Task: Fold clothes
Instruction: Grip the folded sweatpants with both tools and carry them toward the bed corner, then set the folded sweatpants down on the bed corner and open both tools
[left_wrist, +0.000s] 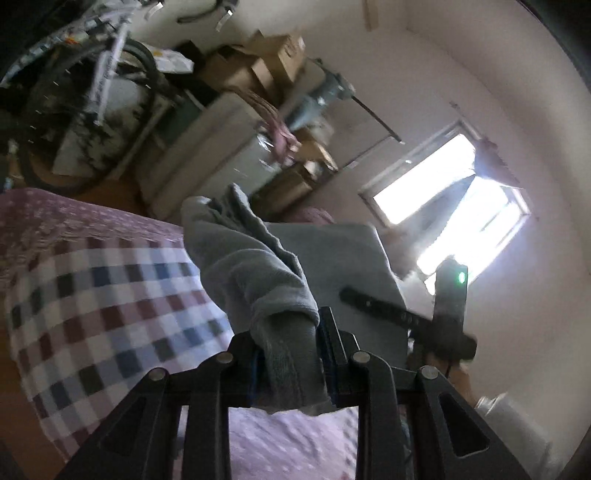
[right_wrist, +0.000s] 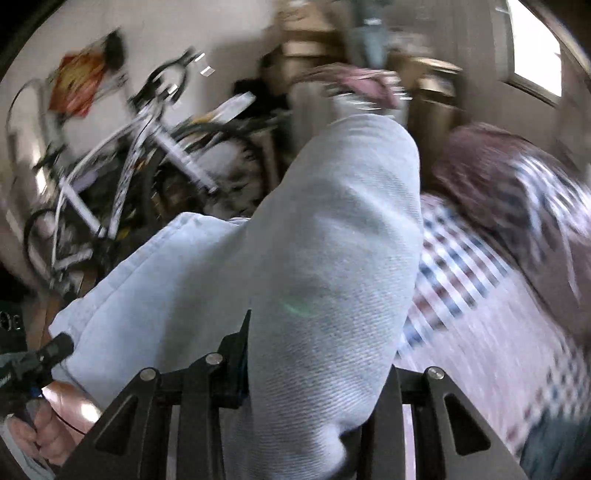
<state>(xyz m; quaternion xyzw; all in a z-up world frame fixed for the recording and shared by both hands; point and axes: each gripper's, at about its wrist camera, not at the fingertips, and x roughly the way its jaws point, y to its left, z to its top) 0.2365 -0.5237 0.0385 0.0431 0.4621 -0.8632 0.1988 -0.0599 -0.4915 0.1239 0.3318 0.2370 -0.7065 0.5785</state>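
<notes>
A light grey sweatshirt-like garment (left_wrist: 243, 266) is held up in the air above the bed. My left gripper (left_wrist: 291, 354) is shut on a bunched ribbed edge of it, and the cloth rises away from the jaws. In the right wrist view the same grey garment (right_wrist: 314, 236) drapes over and fills the middle. My right gripper (right_wrist: 295, 354) is shut on it, with only the left finger (right_wrist: 236, 343) showing; the cloth hides the other. The right gripper's black body (left_wrist: 448, 314) appears past the cloth in the left wrist view.
A bed with a checked pink, blue and white cover (left_wrist: 96, 288) lies under the garment. A bicycle (right_wrist: 122, 155), stacked cardboard boxes (left_wrist: 258, 66) and a cabinet (left_wrist: 221, 147) crowd the far wall. A bright window (left_wrist: 458, 199) is on the right. A hand (right_wrist: 48, 432) holds the other gripper.
</notes>
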